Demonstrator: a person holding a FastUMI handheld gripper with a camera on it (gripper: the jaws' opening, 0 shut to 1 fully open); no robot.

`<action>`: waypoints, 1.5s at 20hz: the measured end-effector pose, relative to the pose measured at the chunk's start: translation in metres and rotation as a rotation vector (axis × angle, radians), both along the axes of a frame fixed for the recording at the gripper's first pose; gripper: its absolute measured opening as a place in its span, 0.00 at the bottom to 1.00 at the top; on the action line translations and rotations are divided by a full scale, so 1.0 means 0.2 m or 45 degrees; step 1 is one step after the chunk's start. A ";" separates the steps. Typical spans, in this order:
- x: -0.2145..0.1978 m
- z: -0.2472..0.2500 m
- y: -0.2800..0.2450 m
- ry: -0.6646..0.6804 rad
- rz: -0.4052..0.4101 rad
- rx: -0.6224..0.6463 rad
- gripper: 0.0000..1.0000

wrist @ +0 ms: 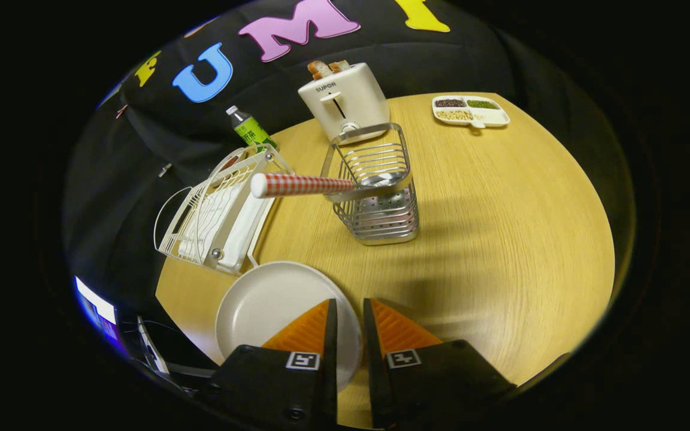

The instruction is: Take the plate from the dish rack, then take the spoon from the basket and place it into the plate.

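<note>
Gripper [349, 317] fingers nearly closed on nothing, over the near plate [273, 305], face a spoon [321, 184] lying across the basket [378, 191] rim; light, stiff and probably slick, it looks best pinched on its checked handle jutting left toward the dish rack [219, 215].

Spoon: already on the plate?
No. The spoon lies across the wire basket's rim, beyond the gripper, whose fingers stand nearly closed on nothing; the plate is bare.

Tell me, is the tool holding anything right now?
No, nothing is held. The tool has its fingers nearly together with an empty gap, above the plate. The spoon lies across the basket.
</note>
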State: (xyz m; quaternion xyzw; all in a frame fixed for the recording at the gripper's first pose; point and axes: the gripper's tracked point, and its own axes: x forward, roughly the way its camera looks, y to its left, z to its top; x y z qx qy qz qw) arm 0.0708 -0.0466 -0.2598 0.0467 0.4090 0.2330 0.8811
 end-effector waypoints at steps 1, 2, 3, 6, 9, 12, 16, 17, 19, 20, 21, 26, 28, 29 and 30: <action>0.01 0.04 -0.01 -0.062 0.017 -0.023 0.41; 0.03 0.09 -0.03 -0.133 0.033 -0.040 0.48; 0.05 0.15 -0.03 -0.211 0.049 -0.051 0.72; 0.11 0.32 0.00 -0.399 0.091 -0.049 0.97; 0.15 0.40 0.07 -0.511 0.142 -0.055 0.99; 0.21 0.40 0.12 -0.560 0.168 -0.080 0.98; 0.33 0.41 0.17 -0.618 0.175 -0.100 0.99; 0.36 0.40 0.18 -0.636 0.186 -0.115 0.98; 0.40 0.38 0.21 -0.653 0.215 -0.136 0.95; 0.42 0.36 0.21 -0.659 0.226 -0.150 0.91; 0.43 0.35 0.22 -0.668 0.233 -0.163 0.85; 0.48 0.30 0.25 -0.675 0.270 -0.184 0.81; 0.48 0.29 0.27 -0.679 0.287 -0.183 0.79; 0.48 0.30 0.27 -0.691 0.285 -0.192 0.70; 0.49 0.30 0.27 -0.707 0.287 -0.207 0.58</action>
